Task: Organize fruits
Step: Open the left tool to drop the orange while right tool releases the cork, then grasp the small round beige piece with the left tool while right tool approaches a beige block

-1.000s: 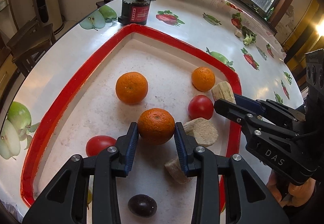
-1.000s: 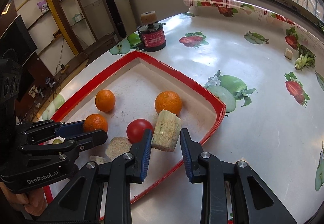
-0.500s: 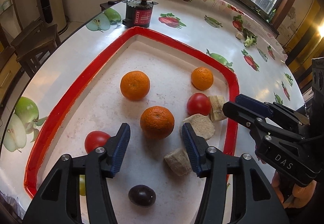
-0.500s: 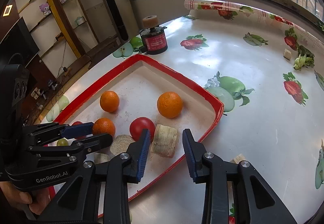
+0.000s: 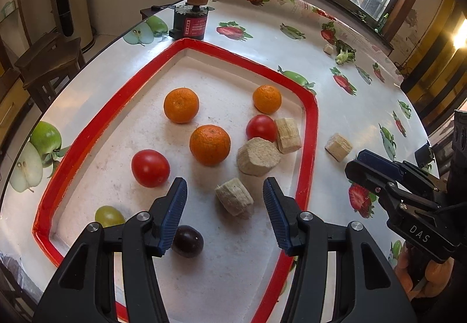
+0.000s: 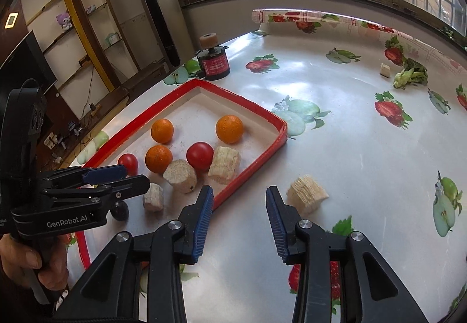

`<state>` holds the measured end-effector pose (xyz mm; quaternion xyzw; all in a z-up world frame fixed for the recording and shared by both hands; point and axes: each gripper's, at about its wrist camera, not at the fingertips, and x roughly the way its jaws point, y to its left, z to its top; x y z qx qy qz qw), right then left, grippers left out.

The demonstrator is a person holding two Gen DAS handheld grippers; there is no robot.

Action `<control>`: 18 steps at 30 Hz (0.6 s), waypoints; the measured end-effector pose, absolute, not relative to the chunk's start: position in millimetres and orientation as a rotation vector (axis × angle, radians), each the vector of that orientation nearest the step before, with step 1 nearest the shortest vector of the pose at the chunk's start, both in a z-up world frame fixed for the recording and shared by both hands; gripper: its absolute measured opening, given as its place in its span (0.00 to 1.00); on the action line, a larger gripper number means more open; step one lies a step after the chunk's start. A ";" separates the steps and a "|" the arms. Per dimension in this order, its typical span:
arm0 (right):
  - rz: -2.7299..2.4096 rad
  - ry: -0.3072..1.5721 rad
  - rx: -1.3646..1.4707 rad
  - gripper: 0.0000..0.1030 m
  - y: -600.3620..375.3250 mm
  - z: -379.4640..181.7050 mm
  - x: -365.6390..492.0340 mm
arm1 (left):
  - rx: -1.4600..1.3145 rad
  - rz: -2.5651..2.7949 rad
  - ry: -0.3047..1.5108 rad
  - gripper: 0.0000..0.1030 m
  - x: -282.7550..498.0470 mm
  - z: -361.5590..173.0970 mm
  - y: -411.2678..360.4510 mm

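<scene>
Both cams ride on my grippers, fisheye, looking forward along fingers and tilted steeply down at bench. Left cam sits close over red tray [image 5: 310, 130], near rim running off frame bottom, windows along top right. Right cam a bit farther out, over bare bench [image 6: 364, 153] just beside tray's right rim, facing shelves and windows. Shared ground: whole tray, red-labelled motor [image 5: 190, 20] behind it, loose tan chunk [image 6: 306, 194] outside rim. Each cam also catches the other gripper at frame edge: right gripper [image 5: 364, 162] in mine, left gripper [image 6: 125, 175] in the other.
</scene>
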<state>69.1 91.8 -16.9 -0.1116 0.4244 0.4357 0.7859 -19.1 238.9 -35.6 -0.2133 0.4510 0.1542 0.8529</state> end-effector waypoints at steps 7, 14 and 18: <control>0.884 0.932 -0.212 0.39 50.8 -23.7 69.0 | -0.452 0.296 0.939 0.51 -21.9 -31.2 221.4; 0.837 0.954 -0.181 0.39 17.6 -32.0 71.8 | -0.437 0.255 0.947 0.51 -22.3 -30.7 196.9; 0.821 0.960 -0.169 0.39 4.0 -33.7 72.0 | -0.431 0.241 0.950 0.51 -22.7 -29.9 185.1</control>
